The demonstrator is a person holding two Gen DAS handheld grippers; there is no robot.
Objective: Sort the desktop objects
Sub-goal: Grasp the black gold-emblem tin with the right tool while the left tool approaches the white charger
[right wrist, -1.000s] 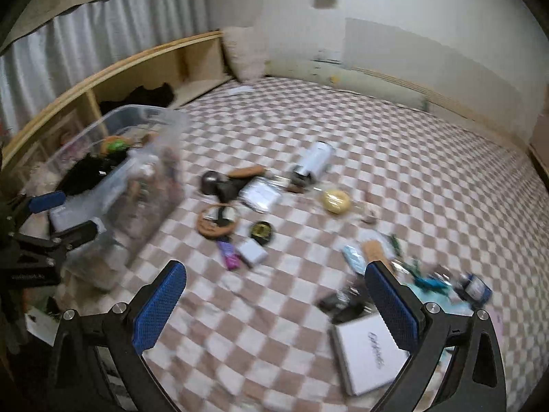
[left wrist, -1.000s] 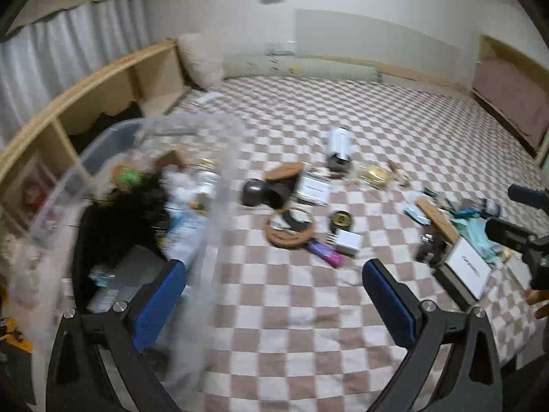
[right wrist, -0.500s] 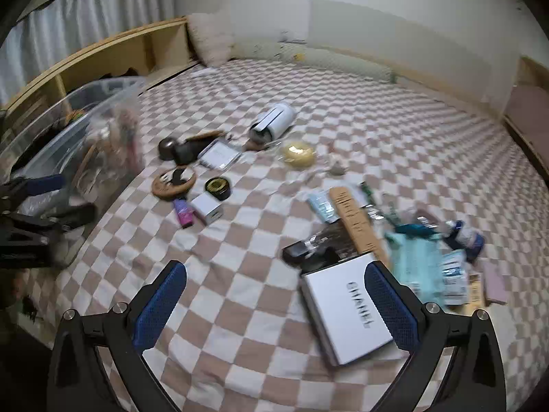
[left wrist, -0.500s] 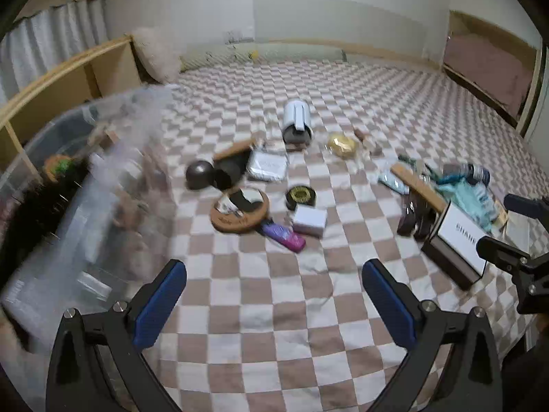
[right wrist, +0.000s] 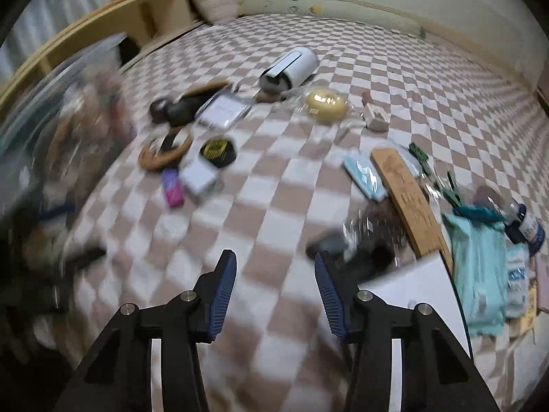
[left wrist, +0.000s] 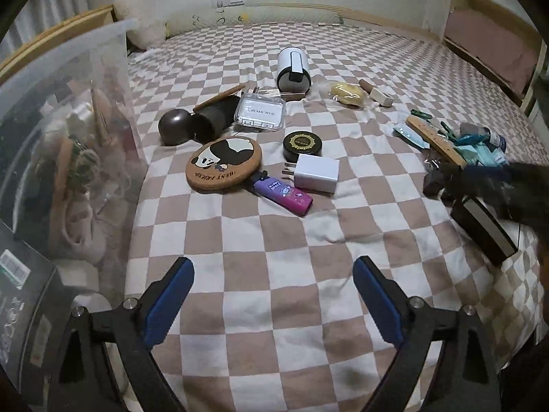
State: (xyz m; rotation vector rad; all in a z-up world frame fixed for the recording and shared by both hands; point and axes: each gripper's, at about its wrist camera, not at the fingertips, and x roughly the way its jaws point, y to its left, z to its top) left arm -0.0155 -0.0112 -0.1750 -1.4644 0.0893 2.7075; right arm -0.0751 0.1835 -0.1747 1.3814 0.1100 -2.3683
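Observation:
Loose objects lie on a checkered bed cover: a panda cork coaster [left wrist: 223, 163], a white charger [left wrist: 316, 172], a purple lighter [left wrist: 283, 194], a black round tin [left wrist: 303, 144], a white cylinder [left wrist: 292, 66] and a clear case [left wrist: 260, 112]. My left gripper [left wrist: 273, 298] hovers low over bare cover in front of them, its jaws closing slightly with nothing between them. My right gripper [right wrist: 275, 292] is closing over bare cover, nothing between its pads, just left of a white box [right wrist: 417, 283] and a dark wrapped item [right wrist: 370, 240]. The right gripper appears blurred [left wrist: 494, 185] in the left wrist view.
A clear plastic bin [left wrist: 65, 144] full of items stands at the left. At the right lie a wooden ruler [right wrist: 408, 195], teal packets [right wrist: 480, 267], a small bottle [right wrist: 526, 226] and green clips [right wrist: 449, 189]. A yellow wrapped round thing [right wrist: 325, 104] lies farther back, pillows by the wall.
Both grippers have come down closer to the bed cover. The right gripper's jaws have narrowed markedly; the left's only slightly. The right view now sits beside the white box.

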